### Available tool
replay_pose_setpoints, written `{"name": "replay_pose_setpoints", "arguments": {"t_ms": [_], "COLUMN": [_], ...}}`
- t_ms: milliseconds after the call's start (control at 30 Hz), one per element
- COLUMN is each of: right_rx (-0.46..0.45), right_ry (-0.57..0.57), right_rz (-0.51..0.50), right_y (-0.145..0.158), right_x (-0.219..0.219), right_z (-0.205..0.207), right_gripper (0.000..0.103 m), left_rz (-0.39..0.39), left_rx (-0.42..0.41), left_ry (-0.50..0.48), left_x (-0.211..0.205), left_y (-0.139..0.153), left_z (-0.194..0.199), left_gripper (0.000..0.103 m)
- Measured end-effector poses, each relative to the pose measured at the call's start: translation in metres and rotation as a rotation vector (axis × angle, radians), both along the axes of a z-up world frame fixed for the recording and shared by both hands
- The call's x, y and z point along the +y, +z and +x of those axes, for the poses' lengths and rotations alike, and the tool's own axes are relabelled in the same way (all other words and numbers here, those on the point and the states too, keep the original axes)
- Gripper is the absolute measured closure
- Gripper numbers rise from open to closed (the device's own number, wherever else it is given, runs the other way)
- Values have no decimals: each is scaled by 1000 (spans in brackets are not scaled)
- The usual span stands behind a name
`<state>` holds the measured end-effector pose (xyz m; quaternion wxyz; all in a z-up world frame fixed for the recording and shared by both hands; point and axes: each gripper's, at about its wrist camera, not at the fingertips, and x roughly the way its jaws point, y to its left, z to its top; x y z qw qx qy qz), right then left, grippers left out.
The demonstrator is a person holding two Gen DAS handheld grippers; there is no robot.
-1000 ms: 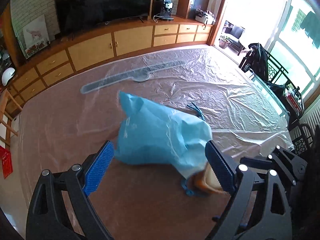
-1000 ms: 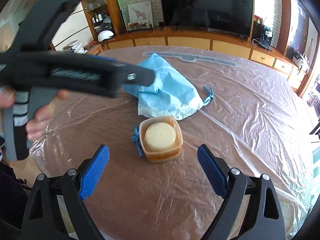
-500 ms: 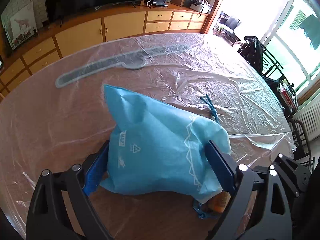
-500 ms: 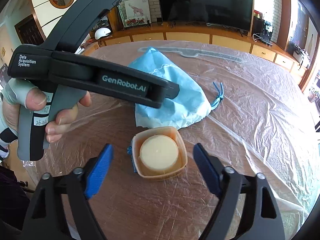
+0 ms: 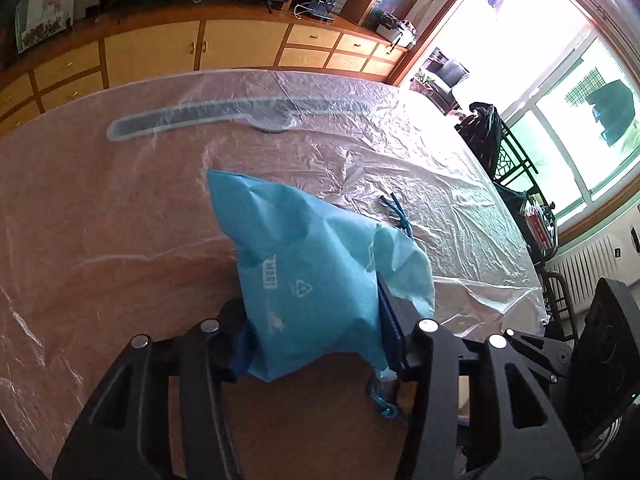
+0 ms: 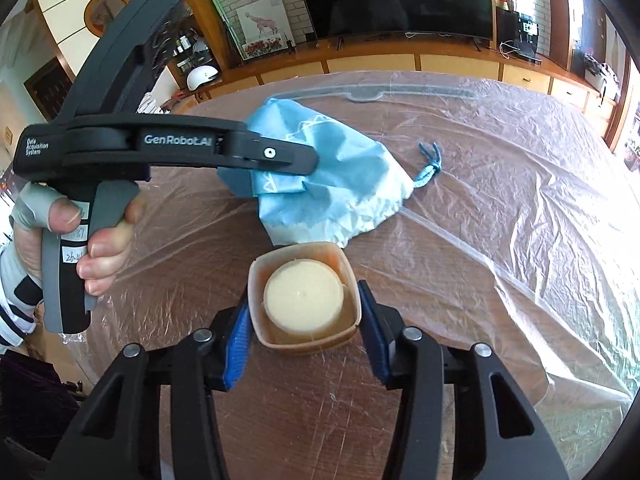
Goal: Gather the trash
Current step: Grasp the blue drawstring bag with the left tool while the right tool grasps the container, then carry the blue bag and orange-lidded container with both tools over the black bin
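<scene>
A crumpled light-blue drawstring bag [image 5: 308, 264] lies on the plastic-covered table. My left gripper [image 5: 316, 336] has its jaws closing on the bag's near end, and both blue pads press into the fabric. The right wrist view shows this same gripper [image 6: 276, 176], held by a hand [image 6: 100, 248], biting the bag [image 6: 340, 184] from the left. Just in front of the bag stands a square orange tub [image 6: 348, 276] with a round cream disc [image 6: 304, 294] in it. My right gripper [image 6: 306, 336] is closing on the tub, a pad against each side wall.
A wrinkled clear plastic sheet [image 6: 500, 240] covers the round wooden table. The bag's blue cord [image 6: 430, 168] trails to the right. A long grey shape [image 5: 208, 116] lies under the sheet at the far side. A dark metal chair [image 5: 508, 160] stands at the right edge.
Both pairs of jaws have come in from wide apart. The left gripper has moved down onto the bag and pinched it. The right one has taken the tub's sides.
</scene>
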<state>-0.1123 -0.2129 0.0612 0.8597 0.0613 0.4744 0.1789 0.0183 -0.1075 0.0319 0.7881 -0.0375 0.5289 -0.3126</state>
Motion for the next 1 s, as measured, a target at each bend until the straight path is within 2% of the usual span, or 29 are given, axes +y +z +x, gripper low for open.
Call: {"name": "replay_pose_setpoints", "arguments": {"t_ms": [333,600,1000], "right_rx": [-20,-35,-67], "right_ry": [-8,-15,-23], "right_rz": [16,32,21], "right_y": [11,18,28], "right_x": [-8,-15,-29], "right_z": [-4,-7,-18], "right_gripper": [56,56,56], "left_rz": [-32,-58,-55], "left_rx": [-16,-42,-95], "left_ry": [40,87,130], "left_x": [11,21,41], "left_y": [9,23,39], "left_z": [-5,-14,-57], "left_gripper": [61,62,62]}}
